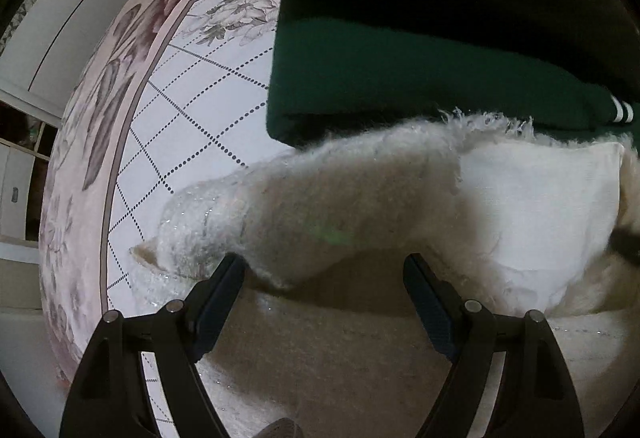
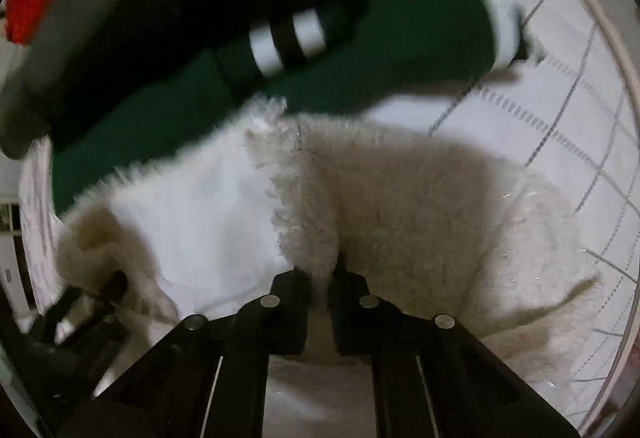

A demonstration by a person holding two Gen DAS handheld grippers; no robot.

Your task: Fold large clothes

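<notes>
Right up against the lens, the right gripper [image 2: 320, 274] has its jaws pinched together on a fluffy edge of the white fleece garment [image 2: 380, 205], fur bunching up between the pads. That looks like a hold on the front flap, ready to draw it across for a fold. The left gripper [image 1: 324, 266] hangs over the same garment with its jaws spread wide, gripping nothing, the shaggy sleeve [image 1: 248, 205] lying just beyond its fingertips. The garment sprawls on the quilted floral bedspread [image 1: 192, 109], smooth white lining [image 1: 540, 205] showing. Behind it sits a folded dark green garment [image 1: 400, 77] with white cuff stripes [image 2: 288, 39], probably set aside already.
</notes>
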